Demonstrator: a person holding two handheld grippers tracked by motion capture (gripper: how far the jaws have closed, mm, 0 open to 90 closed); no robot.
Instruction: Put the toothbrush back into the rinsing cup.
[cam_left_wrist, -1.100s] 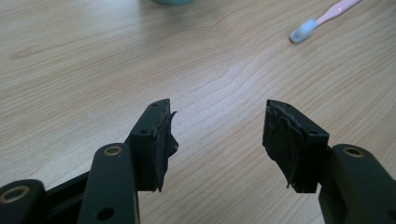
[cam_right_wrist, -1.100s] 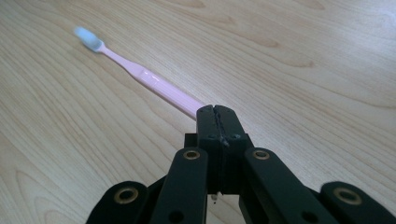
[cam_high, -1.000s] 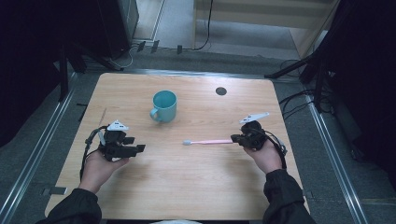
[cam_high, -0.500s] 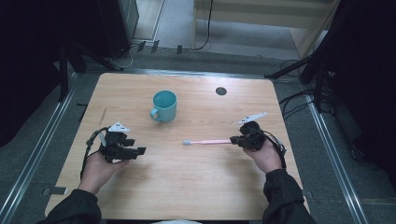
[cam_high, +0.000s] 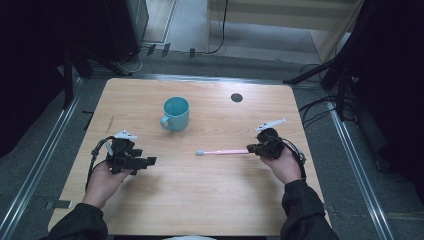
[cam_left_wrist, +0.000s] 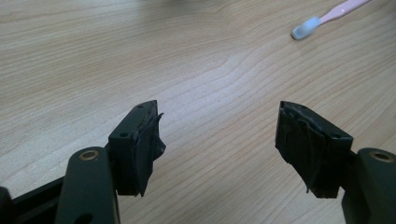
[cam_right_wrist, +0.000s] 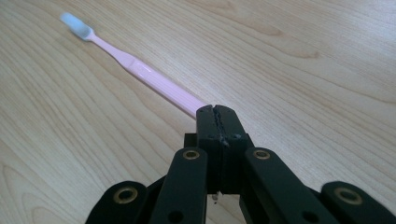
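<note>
A pink toothbrush (cam_high: 222, 151) with a pale blue head lies across the middle of the wooden table (cam_high: 210, 210), head pointing left. My right gripper (cam_high: 251, 148) is shut on the handle's end; in the right gripper view the jaws (cam_right_wrist: 215, 112) clamp the pink toothbrush (cam_right_wrist: 140, 70), which runs away up-left. My left gripper (cam_high: 149, 161) rests at the table's left, open, nothing between its jaws. In the left gripper view the gripper (cam_left_wrist: 217, 135) faces bare wood, with the toothbrush head (cam_left_wrist: 307, 29) far off at the upper right. A teal mug (cam_high: 176, 113) stands upright behind the toothbrush.
A small dark round hole (cam_high: 236, 97) marks the table's far right part. Metal rails (cam_high: 45, 150) run along both sides of the table. Cables and dark stands (cam_high: 330, 75) crowd the floor at the right and back.
The right gripper and the toothbrush have shifted very slightly; the left gripper has drifted a little toward the person. The mug stayed still.
</note>
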